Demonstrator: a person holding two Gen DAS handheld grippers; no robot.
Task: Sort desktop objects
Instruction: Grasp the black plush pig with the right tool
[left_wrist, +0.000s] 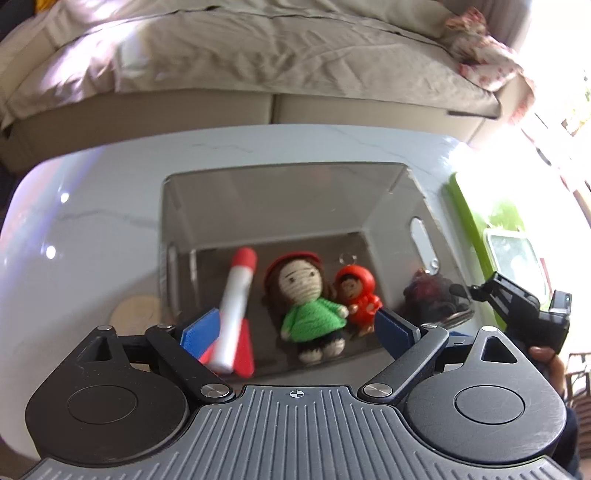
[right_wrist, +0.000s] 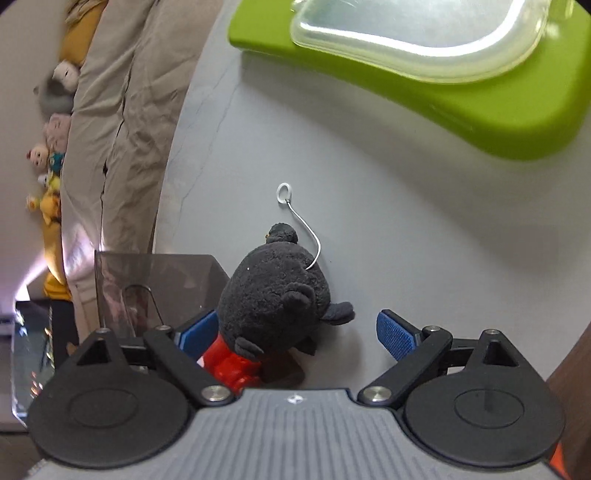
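Blue-padded left gripper fingers wide above the bin; right gripper fingers wide around the black plush.

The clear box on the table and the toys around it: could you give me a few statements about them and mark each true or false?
1. The crocheted doll in a green top lies inside the clear box. True.
2. The toy rocket lies on the green tray. False: it is in the box beside the doll.
3. The black plush toy sits on the table outside the box. True.
4. The right hand-held gripper is clamped shut on the plush. False: its jaws stand open.
5. The left hand-held gripper holds nothing. True.
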